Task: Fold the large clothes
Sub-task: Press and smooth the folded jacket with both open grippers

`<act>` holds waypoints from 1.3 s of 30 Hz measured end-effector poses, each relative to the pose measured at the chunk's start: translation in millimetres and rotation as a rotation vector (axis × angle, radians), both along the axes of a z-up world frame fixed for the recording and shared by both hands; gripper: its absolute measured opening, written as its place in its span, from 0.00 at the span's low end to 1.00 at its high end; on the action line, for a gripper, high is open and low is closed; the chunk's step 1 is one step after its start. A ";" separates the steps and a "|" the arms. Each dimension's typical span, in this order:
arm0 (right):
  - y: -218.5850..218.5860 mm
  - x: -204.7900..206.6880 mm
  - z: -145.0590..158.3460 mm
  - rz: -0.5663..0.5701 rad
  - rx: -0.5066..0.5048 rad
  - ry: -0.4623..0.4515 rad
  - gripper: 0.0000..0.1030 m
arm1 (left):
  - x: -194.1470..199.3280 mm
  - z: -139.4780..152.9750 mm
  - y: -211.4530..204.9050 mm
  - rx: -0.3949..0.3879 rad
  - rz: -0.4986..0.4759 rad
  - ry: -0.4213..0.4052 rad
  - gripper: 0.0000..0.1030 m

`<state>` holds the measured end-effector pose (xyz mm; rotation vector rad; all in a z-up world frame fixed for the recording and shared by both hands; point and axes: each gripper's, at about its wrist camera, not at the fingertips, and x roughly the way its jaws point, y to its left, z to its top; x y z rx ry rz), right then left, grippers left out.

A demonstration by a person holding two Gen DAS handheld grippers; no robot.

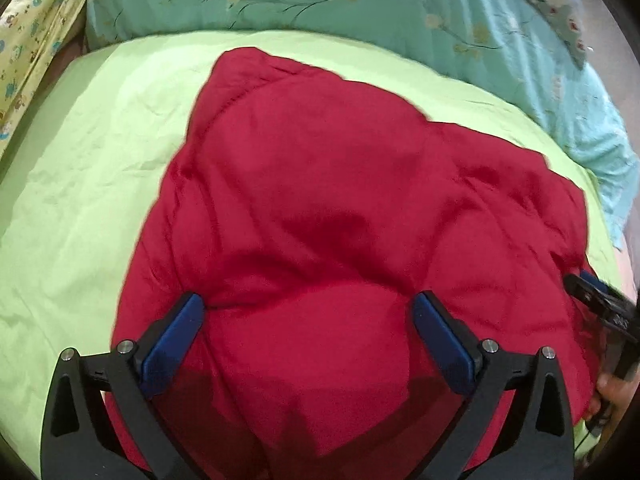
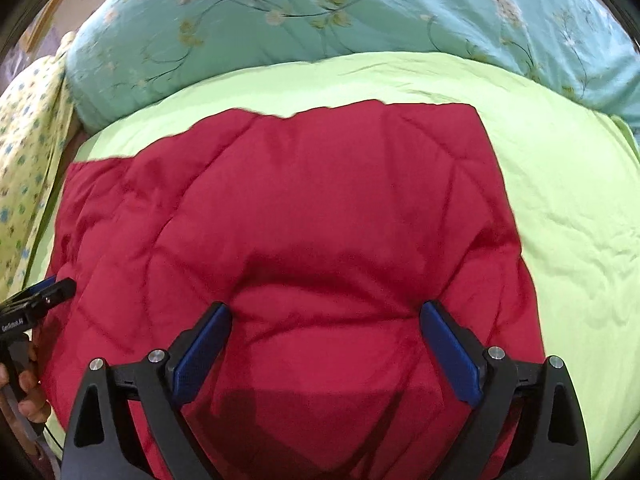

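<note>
White "GenRobot.AI" lettering on left gripper (image 2: 60, 286) body.

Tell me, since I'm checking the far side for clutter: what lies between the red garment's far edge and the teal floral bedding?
Only a bare strip of green sheet separates the red garment from the teal floral bedding; both wrist views show it.

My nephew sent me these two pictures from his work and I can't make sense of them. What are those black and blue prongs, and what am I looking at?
Each picture comes from a camera fixed on a hand-held gripper, looking along its two blue-padded fingers. One shows the left gripper, the other the right gripper. Both are open, over a red padded garment lying on a light green sheet; neither holds anything. Behind lies a teal flowered quilt.
</note>
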<state>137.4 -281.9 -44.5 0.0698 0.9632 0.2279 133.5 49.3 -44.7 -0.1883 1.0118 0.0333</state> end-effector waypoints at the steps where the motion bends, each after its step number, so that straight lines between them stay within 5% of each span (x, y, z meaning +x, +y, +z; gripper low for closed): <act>1: -4.9 4.2 -2.6 -0.011 0.022 0.008 0.93 | 3.6 -2.0 2.9 -0.006 0.011 0.008 1.00; 17: -21.1 6.8 -15.2 -0.042 0.094 -0.051 0.93 | -9.4 -6.0 15.3 -0.036 0.071 -0.030 1.00; 28: -23.1 3.5 -13.8 -0.050 0.107 -0.065 0.93 | -108.0 40.4 -15.5 -0.106 -0.021 -0.159 1.00; 33: -23.6 -4.1 -11.5 -0.054 0.103 -0.084 0.93 | -115.3 16.7 -34.2 -0.041 -0.063 -0.088 1.00; 39: -21.3 -24.1 0.3 -0.049 0.088 -0.147 0.95 | -115.0 -2.6 -41.2 0.024 -0.054 -0.095 1.00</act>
